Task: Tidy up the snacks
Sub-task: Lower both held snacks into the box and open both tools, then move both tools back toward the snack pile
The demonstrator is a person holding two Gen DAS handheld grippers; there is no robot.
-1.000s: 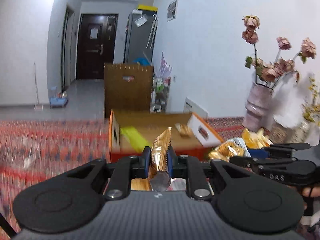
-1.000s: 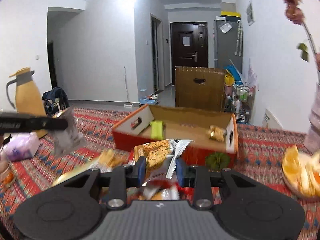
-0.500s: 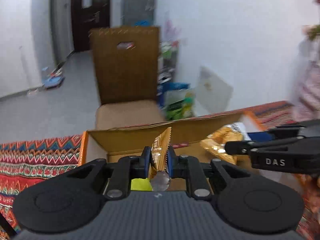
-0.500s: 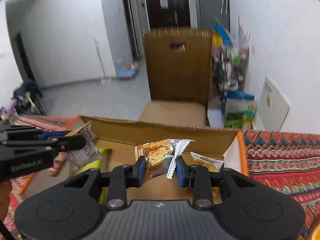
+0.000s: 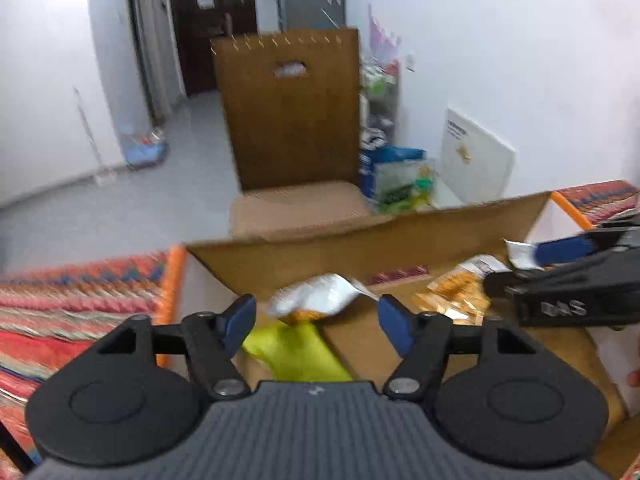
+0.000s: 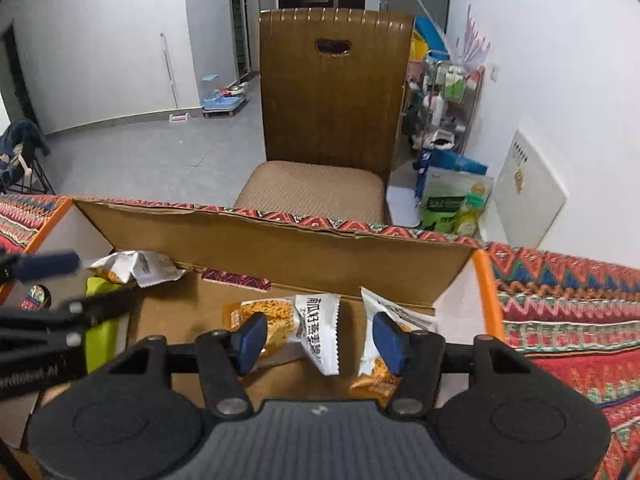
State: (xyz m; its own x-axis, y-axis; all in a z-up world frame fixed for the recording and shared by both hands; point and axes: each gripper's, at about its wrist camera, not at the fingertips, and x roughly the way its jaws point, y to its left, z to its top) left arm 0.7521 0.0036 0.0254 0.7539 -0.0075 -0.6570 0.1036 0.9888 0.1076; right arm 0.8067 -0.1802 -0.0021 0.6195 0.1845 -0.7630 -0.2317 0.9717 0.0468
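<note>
An open cardboard box (image 5: 400, 240) (image 6: 280, 240) with orange edges stands on the patterned tablecloth. My left gripper (image 5: 318, 322) is open over its left part; a silver and orange snack packet (image 5: 316, 296) lies free in front of it, above a lime green packet (image 5: 292, 352). My right gripper (image 6: 320, 338) is open over the right part; an orange and white snack packet (image 6: 296, 326) lies free in the box between its fingers, and another similar packet (image 6: 384, 344) lies by the right finger. The right gripper also shows in the left wrist view (image 5: 576, 276).
A brown chair (image 6: 332, 120) stands right behind the box. The red patterned tablecloth (image 6: 560, 308) spreads to both sides. A cluttered rack (image 6: 444, 100) and bags stand on the floor by the white wall to the right.
Both grippers moved over the box and opened. The gold packet left the left gripper and the orange and white packet left the right gripper; both now lie in the box.
</note>
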